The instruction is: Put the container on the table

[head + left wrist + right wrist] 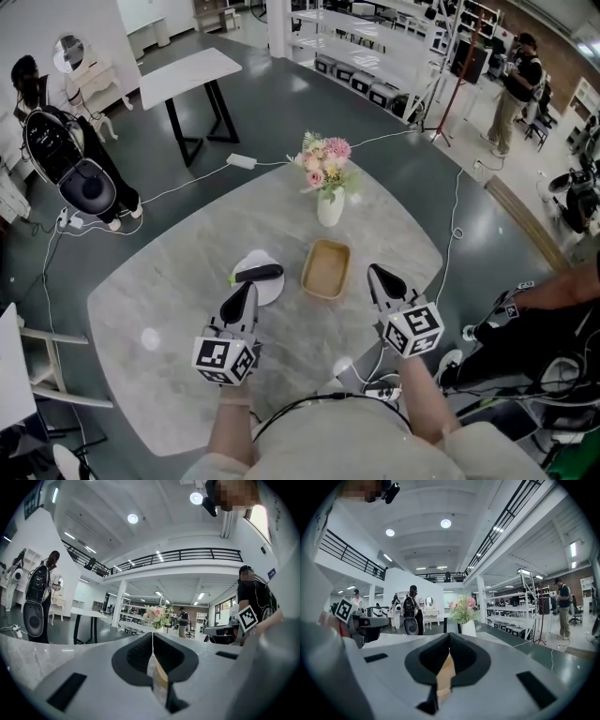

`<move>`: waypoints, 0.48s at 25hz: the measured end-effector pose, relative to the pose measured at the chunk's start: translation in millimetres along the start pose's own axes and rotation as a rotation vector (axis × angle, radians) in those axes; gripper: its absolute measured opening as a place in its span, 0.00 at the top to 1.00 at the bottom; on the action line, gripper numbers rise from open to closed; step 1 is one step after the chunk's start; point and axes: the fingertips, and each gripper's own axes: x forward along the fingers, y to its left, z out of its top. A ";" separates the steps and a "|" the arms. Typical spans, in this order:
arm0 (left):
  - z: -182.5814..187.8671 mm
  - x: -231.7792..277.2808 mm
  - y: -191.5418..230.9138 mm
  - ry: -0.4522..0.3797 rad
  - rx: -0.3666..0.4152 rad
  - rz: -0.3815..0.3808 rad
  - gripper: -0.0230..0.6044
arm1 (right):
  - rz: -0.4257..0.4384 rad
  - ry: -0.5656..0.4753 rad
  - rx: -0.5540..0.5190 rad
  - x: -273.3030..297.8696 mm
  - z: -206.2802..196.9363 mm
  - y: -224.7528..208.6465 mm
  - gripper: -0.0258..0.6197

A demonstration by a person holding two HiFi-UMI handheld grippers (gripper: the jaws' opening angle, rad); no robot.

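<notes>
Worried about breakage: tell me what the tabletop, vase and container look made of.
Tabletop: marble or a marble-look slab, with grey veins and a glossy surface that reflects the lights. Vase: probably glazed ceramic, smooth opaque white. Container: tan and matte; wood, bamboo or cardboard, can't tell which.

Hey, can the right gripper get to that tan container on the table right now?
Probably yes. The container lies on the table just left of the right gripper, with nothing between them; the vase stands behind it. The jaws are shut, so they would have to open first.
</notes>
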 end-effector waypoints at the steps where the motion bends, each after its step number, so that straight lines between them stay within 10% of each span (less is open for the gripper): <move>1: 0.4 -0.3 0.4 -0.002 0.001 0.002 0.95 | -0.002 -0.004 -0.001 -0.2 1.1 -0.6 0.95; 12: 2.7 0.0 2.5 -0.014 0.005 0.010 0.95 | -0.013 -0.031 -0.005 -0.1 7.7 -2.9 0.95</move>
